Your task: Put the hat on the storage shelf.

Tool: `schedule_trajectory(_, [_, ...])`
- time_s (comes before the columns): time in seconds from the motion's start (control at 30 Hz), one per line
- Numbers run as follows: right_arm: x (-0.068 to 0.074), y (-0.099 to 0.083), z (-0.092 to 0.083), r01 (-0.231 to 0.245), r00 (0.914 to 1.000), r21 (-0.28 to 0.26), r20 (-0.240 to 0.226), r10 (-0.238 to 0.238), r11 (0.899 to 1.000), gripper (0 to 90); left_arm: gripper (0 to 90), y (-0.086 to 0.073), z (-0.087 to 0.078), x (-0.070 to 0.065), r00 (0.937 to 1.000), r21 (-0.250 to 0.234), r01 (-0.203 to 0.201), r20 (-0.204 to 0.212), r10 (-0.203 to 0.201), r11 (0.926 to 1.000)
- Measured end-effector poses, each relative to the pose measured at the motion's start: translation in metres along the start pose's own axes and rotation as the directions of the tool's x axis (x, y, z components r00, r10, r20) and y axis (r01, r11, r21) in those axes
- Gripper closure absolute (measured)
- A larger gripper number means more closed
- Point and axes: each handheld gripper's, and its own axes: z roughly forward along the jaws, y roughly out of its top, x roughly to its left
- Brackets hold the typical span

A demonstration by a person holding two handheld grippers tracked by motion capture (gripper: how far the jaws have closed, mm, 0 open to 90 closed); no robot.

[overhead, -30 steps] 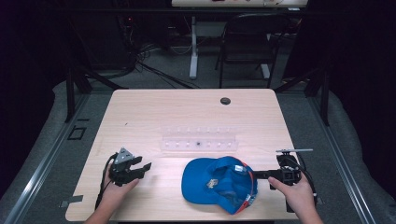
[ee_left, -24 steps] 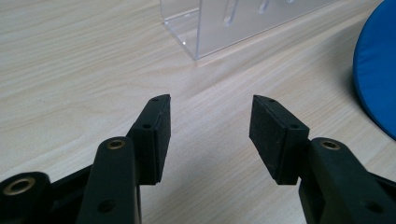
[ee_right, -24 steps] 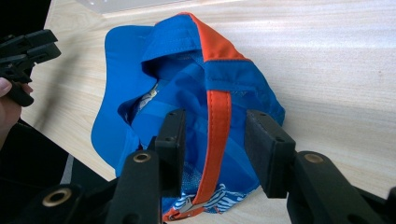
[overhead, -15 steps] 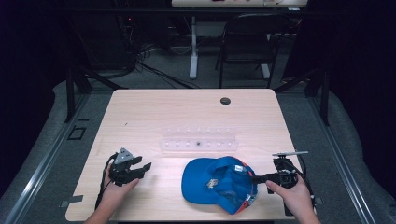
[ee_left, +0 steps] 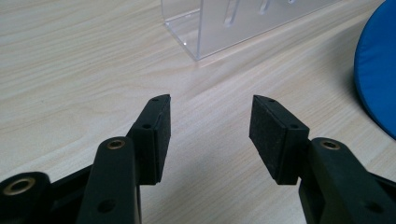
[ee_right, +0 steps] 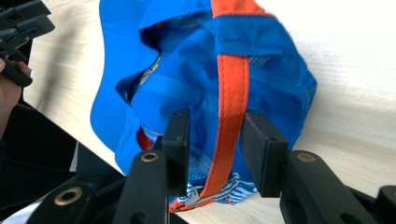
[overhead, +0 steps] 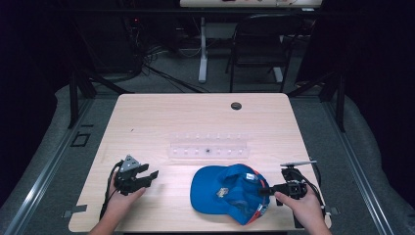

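A blue cap point(overhead: 225, 191) with an orange strap point(ee_right: 232, 93) lies upside down near the table's front edge, right of centre. My right gripper point(overhead: 264, 191) reaches into its back from the right. In the right gripper view the jaws point(ee_right: 212, 126) straddle the orange strap and blue fabric point(ee_right: 187, 84). They have just been closing, and a gap remains beside the left pad. My left gripper point(overhead: 150, 175) rests on the table at the front left, open with nothing between its pads point(ee_left: 210, 121). The cap's brim point(ee_left: 378, 79) lies off to its right.
A clear acrylic rack point(overhead: 208, 147) with slots lies across the table's middle, beyond the cap and just ahead of the left jaws point(ee_left: 243, 23). A dark round hole point(overhead: 236, 105) sits near the far edge. A chair point(overhead: 254, 44) and cables stand behind the table.
My right gripper has edged left into the cap's back and its jaws have narrowed around the strap. The left gripper and the cap have stayed put.
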Motion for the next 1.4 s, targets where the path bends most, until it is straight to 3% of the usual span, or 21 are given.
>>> schedule_trajectory(0.53, [0.004, 0.002, -0.003, -0.005, 0.9989, 0.024, -0.046, 0.006, 1.000, 70.7, 49.1, 0.000, 0.000, 0.000, 1.0000, -0.007, -0.002, -0.008, 0.002, 1.0000])
schedule_trajectory(0.93, [0.006, 0.004, -0.004, -0.015, 0.9984, 0.036, -0.055, 0.017, 0.999, 77.1, 49.1, 0.000, 0.000, 0.000, 1.0000, -0.006, -0.001, -0.008, 0.001, 1.0000])
schedule_trajectory(1.07, [0.007, 0.004, -0.005, -0.031, 0.9982, 0.021, -0.051, 0.032, 0.999, 77.5, 49.1, 0.000, 0.000, 0.000, 1.0000, -0.006, -0.001, -0.009, 0.001, 1.0000])
schedule_trajectory(1.3, [0.009, 0.008, -0.008, -0.025, 0.9989, 0.043, -0.039, 0.027, 0.999, 77.7, 49.1, 0.000, 0.001, -0.001, 1.0000, -0.006, 0.001, -0.009, -0.001, 1.0000])
schedule_trajectory(1.4, [0.012, 0.011, -0.009, -0.022, 0.9996, 0.049, -0.015, 0.023, 0.999, 77.8, 49.1, 0.000, 0.000, 0.000, 1.0000, -0.004, 0.000, -0.008, 0.000, 1.0000])
